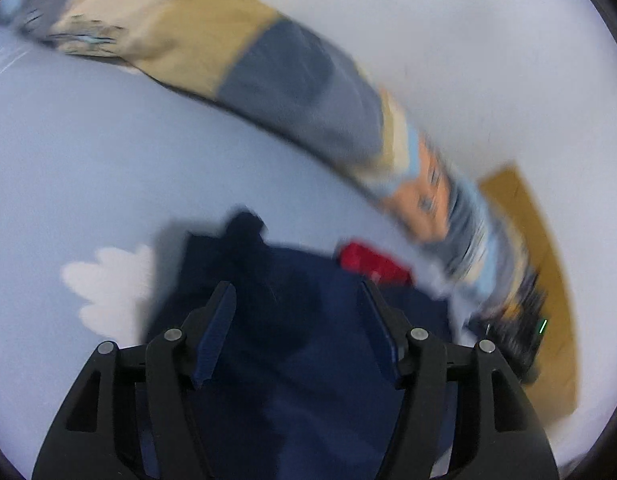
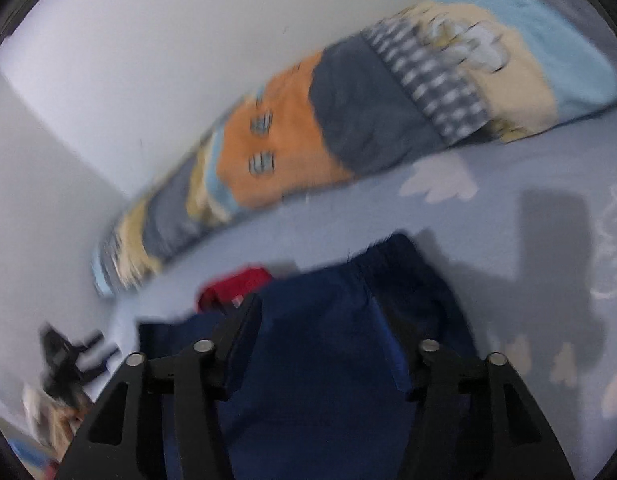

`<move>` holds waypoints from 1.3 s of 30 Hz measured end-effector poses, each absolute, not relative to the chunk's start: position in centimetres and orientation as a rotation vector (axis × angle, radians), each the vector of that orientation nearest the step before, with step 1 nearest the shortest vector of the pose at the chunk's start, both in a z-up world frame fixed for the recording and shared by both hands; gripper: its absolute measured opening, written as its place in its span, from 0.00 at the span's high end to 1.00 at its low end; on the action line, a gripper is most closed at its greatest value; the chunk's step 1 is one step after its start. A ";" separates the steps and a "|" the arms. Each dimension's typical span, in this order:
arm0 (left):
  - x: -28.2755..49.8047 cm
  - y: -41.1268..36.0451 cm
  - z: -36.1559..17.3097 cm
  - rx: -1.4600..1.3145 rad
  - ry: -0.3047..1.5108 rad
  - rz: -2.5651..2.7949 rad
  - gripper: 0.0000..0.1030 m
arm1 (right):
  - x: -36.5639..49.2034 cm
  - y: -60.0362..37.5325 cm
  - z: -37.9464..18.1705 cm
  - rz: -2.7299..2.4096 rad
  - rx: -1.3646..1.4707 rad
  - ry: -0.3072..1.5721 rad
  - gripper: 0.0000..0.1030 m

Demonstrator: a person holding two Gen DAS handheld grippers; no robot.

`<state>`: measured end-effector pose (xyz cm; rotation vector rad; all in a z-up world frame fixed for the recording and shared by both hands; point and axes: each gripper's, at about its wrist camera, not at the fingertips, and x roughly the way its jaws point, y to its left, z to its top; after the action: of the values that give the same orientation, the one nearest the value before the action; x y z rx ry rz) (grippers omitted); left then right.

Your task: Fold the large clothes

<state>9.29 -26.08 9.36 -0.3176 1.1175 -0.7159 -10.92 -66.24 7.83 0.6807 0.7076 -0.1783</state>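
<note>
A navy garment point(image 1: 292, 320) lies spread on a bed covered by a pale blue sheet point(image 1: 88, 160) printed with white clouds. In the left wrist view, the left tool point(image 1: 298, 300) hangs over the garment with its two fingers set wide apart and nothing between them but the dark cloth beneath; whether the fingertips touch the fabric cannot be told through the blur. In the right wrist view, the right tool point(image 2: 318, 320) likewise stands spread over the same navy garment point(image 2: 328, 360), its fingers apart and clamped on nothing. A red item point(image 1: 374, 262) lies just beyond the garment's far edge, touching or overlapping it, and shows again in the right view point(image 2: 236, 280). Along the far side of the bed, against the white wall point(image 1: 448, 40), runs a long rolled patchwork quilt point(image 1: 288, 80) in tan, grey, orange and light blue. A dark blurred object point(image 2: 64, 356) sits near the bed's edge at the left of the right view.
</note>
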 end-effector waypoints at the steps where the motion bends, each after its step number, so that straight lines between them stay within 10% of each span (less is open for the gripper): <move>1: 9.2 -27.1 8.6 -0.279 1.132 -0.718 0.40 | -10.3 -66.1 6.8 -0.188 0.667 0.738 0.57; 4: 10.3 -28.4 4.8 -0.177 1.209 -0.595 0.40 | -9.5 -67.1 3.5 -0.262 0.684 0.808 0.65; 6: 11.2 -27.3 3.5 -0.184 1.213 -0.515 0.49 | -9.5 -68.6 1.3 -0.319 0.712 0.863 0.98; 7: 11.6 -26.4 3.4 -0.224 1.209 -0.501 0.55 | -10.0 -69.3 0.9 -0.357 0.724 0.875 1.00; 21: -1.3 -24.4 7.6 -0.126 1.132 -0.678 0.43 | -16.2 -52.9 4.4 0.026 0.497 0.918 0.81; 30: -6.9 -18.3 7.3 -0.255 1.158 -0.497 0.60 | -27.4 -59.1 2.7 -0.580 0.412 1.007 0.83; 39: -17.2 -25.7 9.3 0.073 0.964 -0.519 0.28 | -29.9 -48.6 5.7 -0.348 0.486 0.899 0.78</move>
<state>-17.20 -25.66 9.31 0.0729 0.9644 -0.5188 -29.92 -48.60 5.72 0.4862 0.8992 -0.3484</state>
